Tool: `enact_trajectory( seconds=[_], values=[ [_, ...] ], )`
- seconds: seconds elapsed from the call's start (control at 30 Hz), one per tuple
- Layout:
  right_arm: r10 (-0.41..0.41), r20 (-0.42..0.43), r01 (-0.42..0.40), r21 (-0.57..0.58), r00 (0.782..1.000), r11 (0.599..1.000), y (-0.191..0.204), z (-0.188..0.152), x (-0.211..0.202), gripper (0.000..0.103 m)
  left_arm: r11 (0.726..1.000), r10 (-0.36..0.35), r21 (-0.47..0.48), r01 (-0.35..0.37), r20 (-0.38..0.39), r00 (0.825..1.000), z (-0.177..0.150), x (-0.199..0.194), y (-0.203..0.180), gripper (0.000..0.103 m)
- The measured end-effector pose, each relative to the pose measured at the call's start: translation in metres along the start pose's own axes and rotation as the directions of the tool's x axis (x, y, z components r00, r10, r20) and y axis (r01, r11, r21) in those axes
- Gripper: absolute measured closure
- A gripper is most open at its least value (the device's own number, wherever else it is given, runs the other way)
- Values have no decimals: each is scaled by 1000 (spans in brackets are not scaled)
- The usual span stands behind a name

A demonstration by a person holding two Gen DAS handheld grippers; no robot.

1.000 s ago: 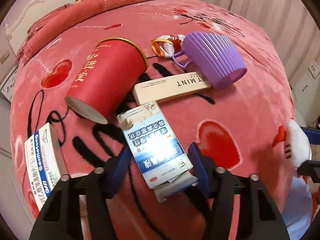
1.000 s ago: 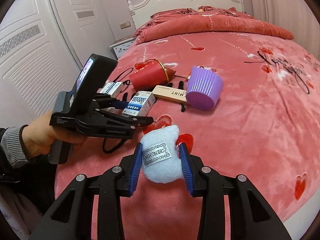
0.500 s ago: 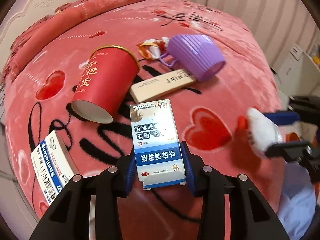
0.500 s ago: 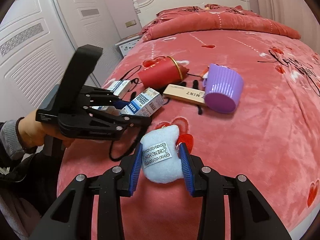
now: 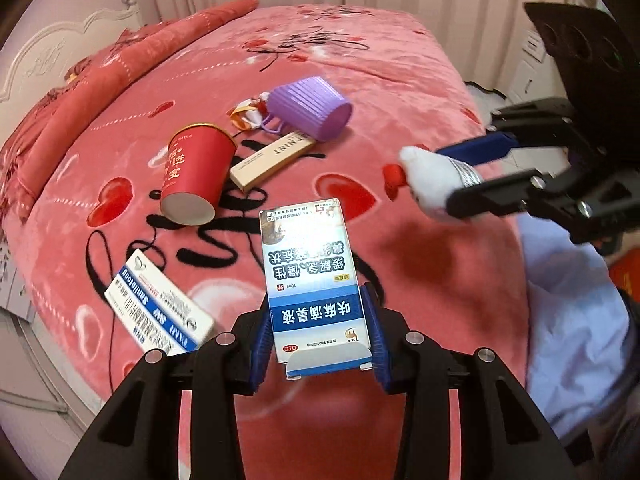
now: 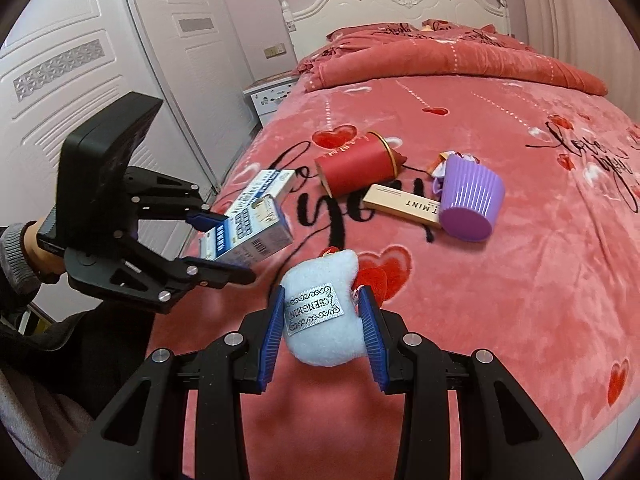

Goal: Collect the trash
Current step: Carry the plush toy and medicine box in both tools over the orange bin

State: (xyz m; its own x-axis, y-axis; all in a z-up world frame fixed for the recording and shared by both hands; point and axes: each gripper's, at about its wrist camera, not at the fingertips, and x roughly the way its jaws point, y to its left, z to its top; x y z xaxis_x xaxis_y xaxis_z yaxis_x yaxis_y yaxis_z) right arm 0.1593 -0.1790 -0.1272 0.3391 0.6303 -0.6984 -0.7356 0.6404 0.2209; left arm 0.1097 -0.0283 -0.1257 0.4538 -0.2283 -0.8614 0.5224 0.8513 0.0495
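We lift trash off the bed (image 6: 500, 320): left gripper (image 5: 318, 332) clamps a medicine box (image 5: 310, 276), right gripper (image 6: 322, 326) a plush toy (image 6: 320, 316) (bin unseen); next, locate one.

Your view holds a bed (image 6: 520, 280) under a pink heart-print blanket (image 5: 400, 92); white headboard (image 6: 400, 0) at 12 o'clock, rolled red quilt (image 6: 460, 64) below it, nightstand (image 6: 268, 94) at 11, white doors (image 6: 100, 80) at 9.

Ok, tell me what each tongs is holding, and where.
Left tongs: blue-and-white medicine box, gripped at its lower end. Right tongs: white plush toy, pinched across its sides.
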Motion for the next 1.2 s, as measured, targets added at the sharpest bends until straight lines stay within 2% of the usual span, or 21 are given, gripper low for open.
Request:
enact_trajectory(
  seconds=[0.4,0.6,0.73,0.87,1.0,1.2],
  values=[
    [-35,68,35,1,997,999,36,-11,-51,66,997,4,83,-8,55,998,-4,-43,-34,61],
    [-94,118,90,41,989,995,35,-28,-93,66,985,-23,173,8,86,996,14,-52,-65,61],
    [-163,154,151,88,975,985,23,-48,-133,66,967,-69,253,40,107,992,36,-52,-97,61],
    [-244,176,218,156,954,963,5,-74,-172,66,935,-120,347,74,113,986,61,-44,-133,61],
    [-333,185,284,246,925,927,-16,-111,-214,66,885,-187,450,117,114,976,89,-35,-182,61],
    [-464,167,373,393,870,841,-48,-176,-277,65,806,-289,558,195,83,954,119,-15,-250,61]
  ],
)
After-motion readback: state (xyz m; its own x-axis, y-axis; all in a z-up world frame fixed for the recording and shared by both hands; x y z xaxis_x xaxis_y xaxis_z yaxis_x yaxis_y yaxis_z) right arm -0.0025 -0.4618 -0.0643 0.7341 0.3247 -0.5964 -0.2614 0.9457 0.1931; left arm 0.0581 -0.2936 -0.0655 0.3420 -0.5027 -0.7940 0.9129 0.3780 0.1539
